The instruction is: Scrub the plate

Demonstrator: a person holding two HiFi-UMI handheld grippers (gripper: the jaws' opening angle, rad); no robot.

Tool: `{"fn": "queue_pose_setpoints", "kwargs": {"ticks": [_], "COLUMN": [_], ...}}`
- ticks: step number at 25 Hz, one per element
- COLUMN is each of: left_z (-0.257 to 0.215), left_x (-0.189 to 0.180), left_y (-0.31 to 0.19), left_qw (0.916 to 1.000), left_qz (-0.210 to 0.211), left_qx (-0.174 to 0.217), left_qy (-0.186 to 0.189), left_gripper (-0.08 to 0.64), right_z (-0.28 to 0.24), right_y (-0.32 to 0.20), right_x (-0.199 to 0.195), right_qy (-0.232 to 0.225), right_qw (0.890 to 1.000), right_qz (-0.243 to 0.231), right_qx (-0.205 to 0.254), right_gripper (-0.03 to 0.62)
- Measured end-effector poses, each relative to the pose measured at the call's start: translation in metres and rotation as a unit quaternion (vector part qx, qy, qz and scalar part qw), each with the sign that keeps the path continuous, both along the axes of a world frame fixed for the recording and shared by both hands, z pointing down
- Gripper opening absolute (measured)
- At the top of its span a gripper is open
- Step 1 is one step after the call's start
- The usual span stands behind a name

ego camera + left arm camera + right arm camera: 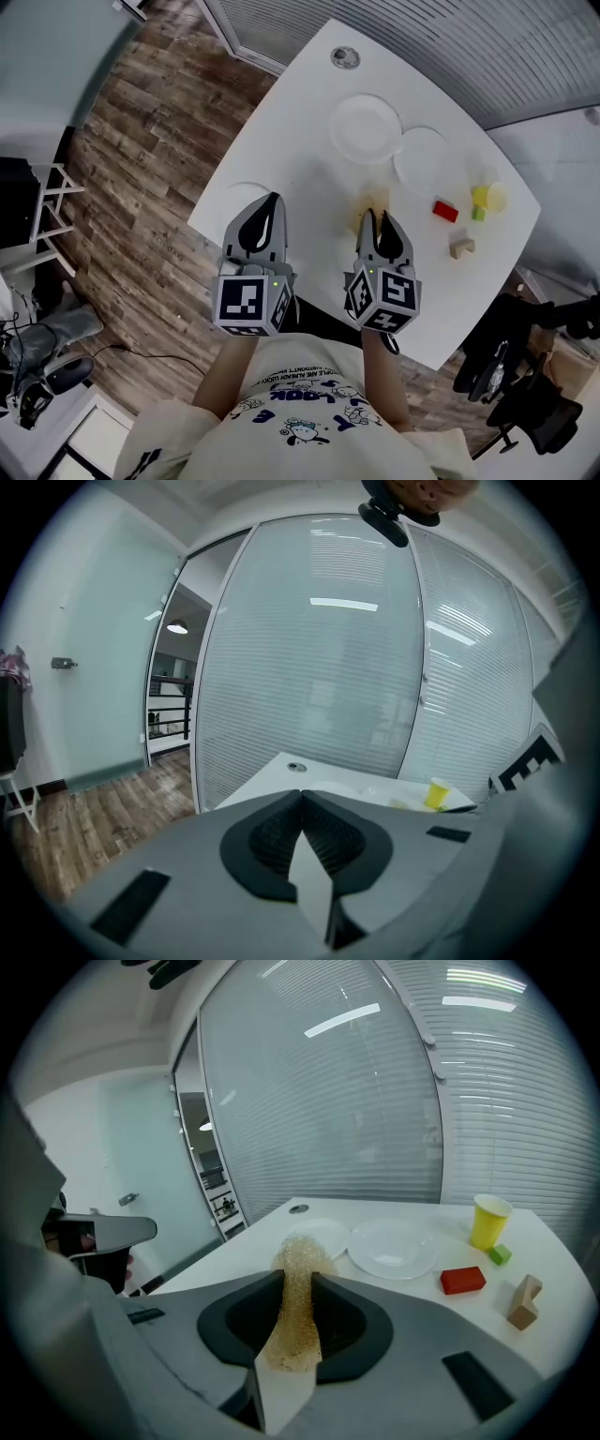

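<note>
Right gripper view: right gripper [298, 1277] jaws clamp a tan fibrous scrubbing pad [296, 1326] | left gripper [302, 795] jaws together, empty | round white plate [392, 1247] and second plate [319, 1237] ahead on white bench [553, 1241], untouched | step: approach; next: press pad flat onto a plate, which one unclear.

The bench [309, 103] is white with rounded corners and stands on a wood-patterned floor [141, 141]. A small round cap [345, 58] is set into its top near the far corner. Toward the middle lies a white plate [365, 128], and a second plate [422, 159] lies just beside it on the side of the right corner. A yellow cup [489, 197] stands upright near the right corner, with a small green block [478, 214] just beside it. A red block [445, 211] lies near these, further in from the corner. A wooden block [461, 247] sits apart from them, closer to the near right edge.
</note>
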State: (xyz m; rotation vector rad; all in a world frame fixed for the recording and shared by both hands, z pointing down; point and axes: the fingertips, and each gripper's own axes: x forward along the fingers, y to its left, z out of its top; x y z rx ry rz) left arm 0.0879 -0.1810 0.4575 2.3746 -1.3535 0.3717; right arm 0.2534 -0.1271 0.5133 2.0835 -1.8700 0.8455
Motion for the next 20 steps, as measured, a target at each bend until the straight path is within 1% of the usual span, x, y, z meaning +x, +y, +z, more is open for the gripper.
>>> {"fn": "queue_pose_setpoints", "kwargs": {"ticks": [7, 12, 20], "left_z": [-0.015, -0.028, -0.035], "left_x": [-0.029, -0.058, -0.112], "left_y": [-0.006, -0.012, -0.013], "left_qw": [0.9997, 0.999, 0.9973], "left_qz": [-0.021, -0.036, -0.067], "left_qx": [0.01, 0.021, 0.026], "left_qy": [0.011, 0.014, 0.016], "left_gripper": [0.026, 0.026, 0.026], "right_z": [-0.025, -0.041, -0.049], "right_y": [-0.018, -0.03, -0.042], "right_x": [-0.036, -0.063, -0.114], "right_qy": [-0.005, -0.005, -0.003], "right_qw": [0.999, 0.998, 0.996], "right_qz": [-0.028, -0.042, -0.074], "right_qx": [0.026, 0.043, 0.049], "right_gripper": [0.092, 0.092, 0.092]}}
